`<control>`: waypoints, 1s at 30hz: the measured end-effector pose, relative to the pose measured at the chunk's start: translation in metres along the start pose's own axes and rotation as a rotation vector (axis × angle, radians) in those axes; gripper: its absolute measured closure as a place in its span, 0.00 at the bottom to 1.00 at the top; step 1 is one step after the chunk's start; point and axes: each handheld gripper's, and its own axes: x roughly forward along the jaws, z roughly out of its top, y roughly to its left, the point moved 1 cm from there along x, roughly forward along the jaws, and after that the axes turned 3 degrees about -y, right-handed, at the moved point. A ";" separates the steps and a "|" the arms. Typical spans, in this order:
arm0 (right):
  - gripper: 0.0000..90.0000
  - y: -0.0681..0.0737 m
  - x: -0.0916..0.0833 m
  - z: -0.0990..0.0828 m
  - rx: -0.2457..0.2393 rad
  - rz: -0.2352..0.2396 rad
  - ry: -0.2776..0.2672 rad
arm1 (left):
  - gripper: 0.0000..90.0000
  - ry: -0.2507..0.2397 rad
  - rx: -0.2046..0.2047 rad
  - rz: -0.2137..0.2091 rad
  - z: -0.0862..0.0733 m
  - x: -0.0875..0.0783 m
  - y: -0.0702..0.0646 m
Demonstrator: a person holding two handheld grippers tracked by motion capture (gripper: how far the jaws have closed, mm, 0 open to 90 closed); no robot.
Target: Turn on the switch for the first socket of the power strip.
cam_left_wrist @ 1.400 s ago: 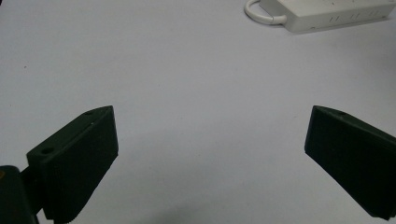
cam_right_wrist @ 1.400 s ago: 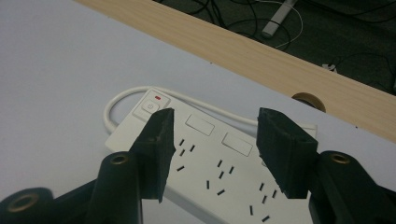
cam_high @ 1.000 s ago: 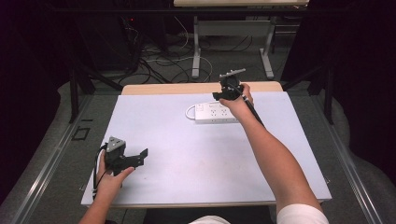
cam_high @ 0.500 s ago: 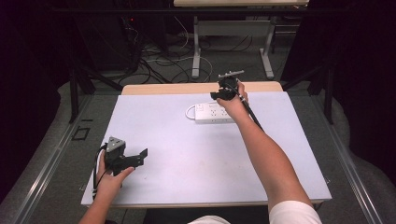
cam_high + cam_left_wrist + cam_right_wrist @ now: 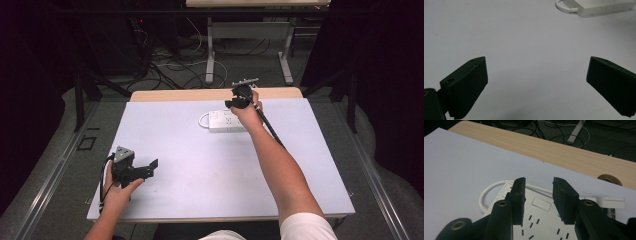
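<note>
At twelve o'clock on the white tabletop (image 5: 200, 165), white power strip (image 5: 225, 121), right gripper (image 5: 537, 197) just above it, fingers closing, partly spread, nothing pinched, left gripper (image 5: 150, 166) at eight o'clock, fingers spread wide.

So the right gripper (image 5: 537, 202) is hanging right over the white power strip (image 5: 541, 220), jaws apart with nothing between them, and they've just been closing. The strip's cable loop (image 5: 485, 195) is curling off left on the white tabletop (image 5: 456, 170).
</note>
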 end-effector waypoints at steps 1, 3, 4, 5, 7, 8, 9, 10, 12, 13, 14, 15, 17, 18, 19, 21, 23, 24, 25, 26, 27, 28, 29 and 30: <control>0.73 0.000 0.000 0.000 -0.003 -0.003 0.006 | 0.04 0.000 -0.002 0.002 0.000 -0.001 0.000; 0.76 0.000 0.002 -0.001 -0.011 -0.004 0.007 | 0.04 0.000 -0.003 0.003 -0.001 -0.001 0.000; 0.77 0.000 0.002 -0.001 -0.010 -0.001 0.011 | 0.04 -0.005 -0.006 0.004 -0.001 -0.001 0.000; 0.78 0.000 0.003 -0.002 -0.007 0.002 0.011 | 0.04 -0.005 -0.006 0.004 -0.001 -0.002 0.000; 0.81 -0.001 0.004 -0.002 -0.011 0.000 0.010 | 0.04 0.001 -0.006 0.003 -0.001 -0.002 0.000; 0.81 -0.001 0.004 -0.002 -0.011 0.000 0.010 | 0.04 0.002 -0.004 0.003 -0.001 -0.002 0.000; 0.84 -0.001 0.005 -0.002 -0.007 -0.005 0.008 | 0.04 0.000 -0.002 0.004 -0.001 -0.002 0.000; 0.85 -0.001 0.005 -0.003 0.001 -0.002 0.008 | 0.04 0.001 -0.001 0.005 -0.001 -0.003 0.000; 0.88 -0.001 0.007 -0.004 -0.004 0.000 0.007 | 0.04 -0.001 -0.004 0.003 -0.002 -0.004 -0.001; 0.89 -0.001 0.008 -0.004 -0.008 0.005 0.010 | 0.04 -0.001 -0.004 0.003 -0.002 -0.004 -0.001; 0.90 0.000 0.009 -0.005 0.000 -0.002 0.012 | 0.04 -0.007 -0.003 0.004 -0.002 -0.004 -0.001; 0.92 0.000 0.010 -0.005 -0.003 -0.001 0.013 | 0.04 -0.004 -0.002 0.003 -0.003 -0.004 -0.001; 0.94 0.000 0.012 -0.006 -0.009 -0.004 0.010 | 0.04 0.000 -0.004 0.004 -0.003 -0.005 0.000; 0.95 0.001 0.013 -0.006 -0.007 -0.005 0.007 | 0.04 -0.006 -0.007 0.004 -0.003 -0.005 0.000; 0.99 0.001 0.015 -0.005 -0.003 0.000 0.003 | 0.04 -0.006 -0.006 0.007 -0.004 -0.006 0.001; 1.00 0.001 0.016 -0.004 0.003 0.004 0.001 | 0.04 0.000 -0.010 0.008 -0.004 -0.006 0.002; 1.00 0.000 0.017 -0.005 0.002 0.005 -0.004 | 0.04 0.002 -0.013 0.007 -0.005 -0.007 0.002; 1.00 -0.001 0.019 -0.005 0.015 0.003 -0.002 | 0.04 0.000 -0.011 0.009 -0.005 -0.007 0.003; 1.00 -0.001 0.020 -0.006 0.022 -0.001 -0.001 | 0.04 -0.001 -0.011 0.009 -0.005 -0.007 0.003; 1.00 0.000 0.022 -0.007 0.028 -0.002 0.007 | 0.04 -0.002 -0.013 0.008 -0.005 -0.007 0.002; 1.00 -0.002 0.023 -0.008 0.019 -0.003 0.009 | 0.04 0.003 -0.014 0.009 -0.005 -0.008 0.002; 1.00 -0.002 0.023 -0.008 0.019 -0.003 0.009 | 0.04 -0.002 -0.013 0.008 -0.006 -0.007 0.002; 1.00 -0.002 0.024 -0.008 0.020 -0.003 0.013 | 0.04 -0.002 -0.013 0.008 -0.005 -0.007 0.001; 1.00 -0.002 0.024 -0.009 0.024 -0.007 0.018 | 0.04 -0.003 -0.015 0.009 -0.005 -0.007 0.001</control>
